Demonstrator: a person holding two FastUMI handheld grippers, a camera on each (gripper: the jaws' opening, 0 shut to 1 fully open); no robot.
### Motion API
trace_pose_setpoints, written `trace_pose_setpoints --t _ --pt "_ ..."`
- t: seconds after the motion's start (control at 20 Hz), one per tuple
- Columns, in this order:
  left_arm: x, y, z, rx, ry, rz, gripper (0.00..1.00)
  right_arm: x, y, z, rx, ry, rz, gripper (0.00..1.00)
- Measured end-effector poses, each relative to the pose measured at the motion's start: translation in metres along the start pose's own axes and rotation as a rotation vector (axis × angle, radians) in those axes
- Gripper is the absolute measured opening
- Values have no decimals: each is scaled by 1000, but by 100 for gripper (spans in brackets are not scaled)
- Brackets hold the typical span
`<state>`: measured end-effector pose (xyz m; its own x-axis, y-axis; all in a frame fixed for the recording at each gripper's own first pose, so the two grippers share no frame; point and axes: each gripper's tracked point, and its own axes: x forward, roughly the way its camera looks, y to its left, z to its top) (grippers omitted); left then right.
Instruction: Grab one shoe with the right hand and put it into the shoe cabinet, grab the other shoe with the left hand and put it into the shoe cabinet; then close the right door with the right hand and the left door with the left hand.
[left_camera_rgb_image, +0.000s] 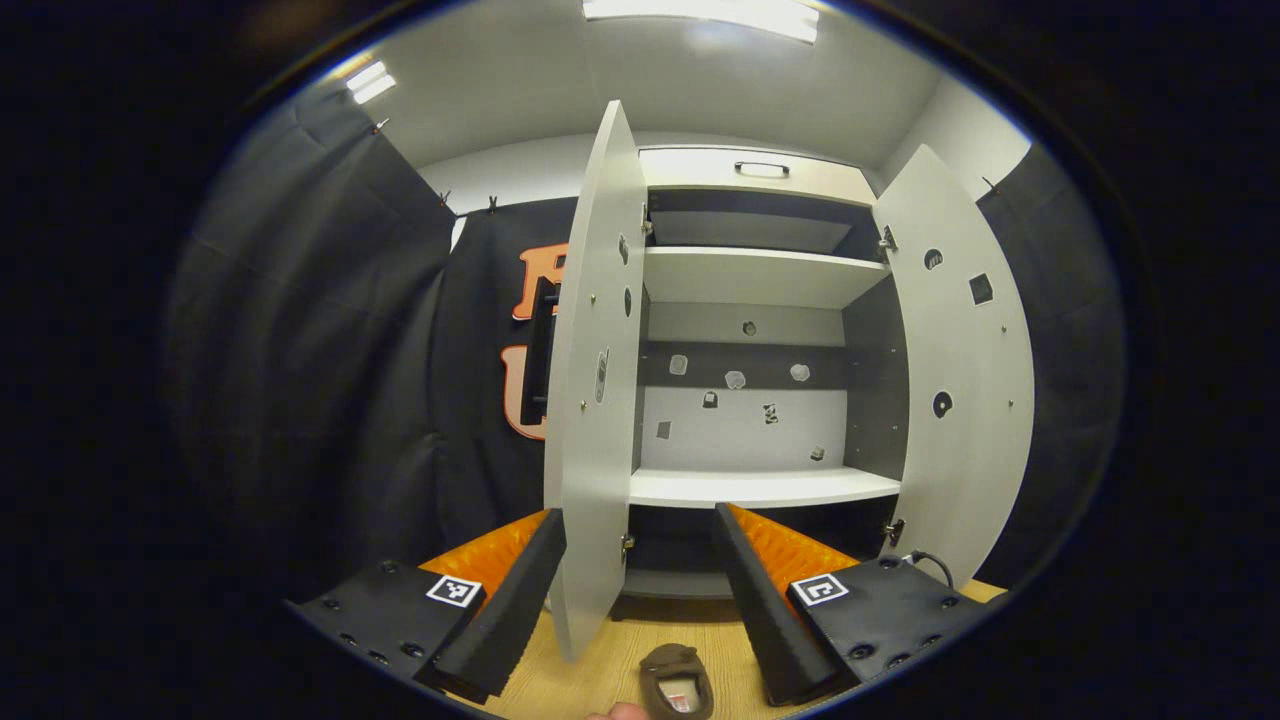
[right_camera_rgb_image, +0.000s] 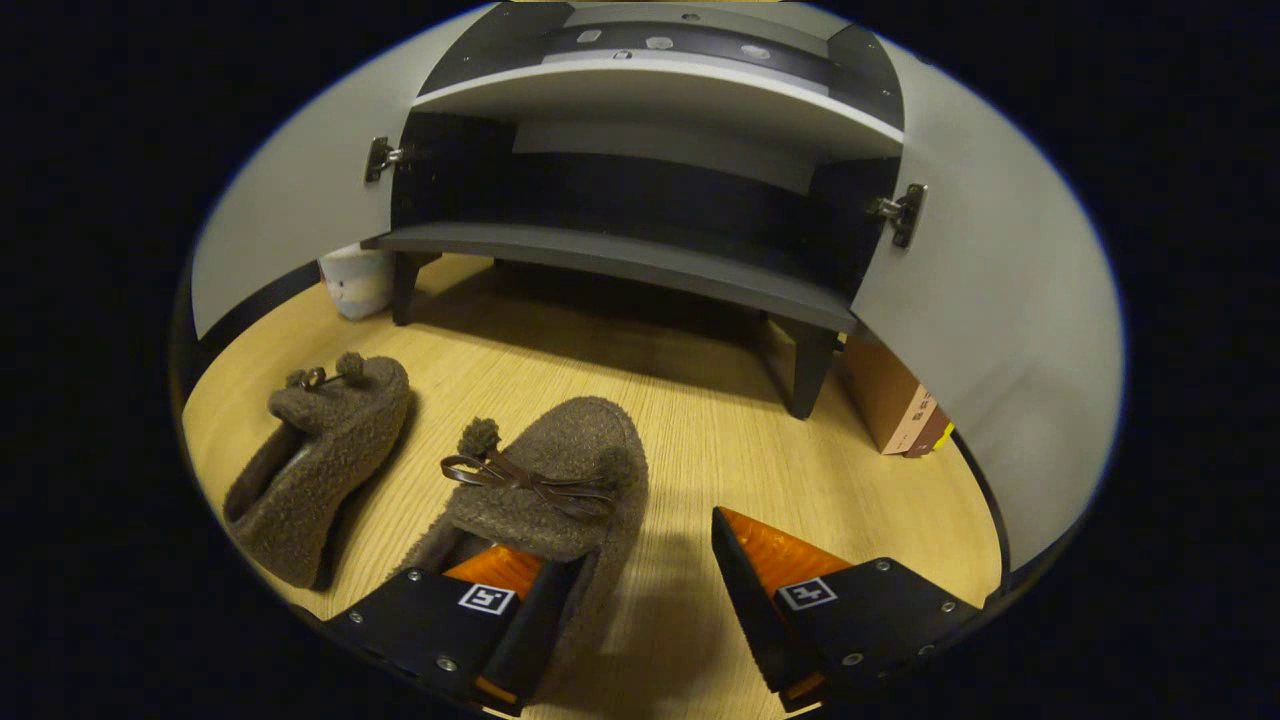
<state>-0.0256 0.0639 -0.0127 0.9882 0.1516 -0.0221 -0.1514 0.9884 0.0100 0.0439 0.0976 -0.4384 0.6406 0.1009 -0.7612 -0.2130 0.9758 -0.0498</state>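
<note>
The right gripper (right_camera_rgb_image: 632, 575) sits low over the floor with its fingers spread wide, straddling the side wall of the nearer shoe (right_camera_rgb_image: 560, 480): one finger dips inside the shoe's opening while the other stands outside it on bare wood, and neither yet presses on the fuzzy wall. The likely slip is a thin pinch on soft fleece alone, so the shoe may sag, twist or drop on the way up to the shoe cabinet (right_camera_rgb_image: 640, 255) ahead of the fingers. The bow could also snag under a fingertip. The other shoe (right_camera_rgb_image: 315, 455) lies beyond the inside finger, well apart. The left gripper (left_camera_rgb_image: 640, 600) hangs higher, fingers wide and holding nothing, with the left door (left_camera_rgb_image: 595, 380) edge standing between them, so a careless advance could knock that door.
</note>
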Motion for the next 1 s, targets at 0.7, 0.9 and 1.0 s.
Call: trace_pose_setpoints --t 0.7,0.9,1.0 --pt "0 -3 -10 15 7 -12 96 -10 17 7 -51 -110 76 7" --pt "-1 -9 -13 -8 5 -32 97 -54 9 32 -41 -199 63 7" --pt "0 -11 -15 -13 8 -39 96 -85 4 58 -12 -260 52 7"
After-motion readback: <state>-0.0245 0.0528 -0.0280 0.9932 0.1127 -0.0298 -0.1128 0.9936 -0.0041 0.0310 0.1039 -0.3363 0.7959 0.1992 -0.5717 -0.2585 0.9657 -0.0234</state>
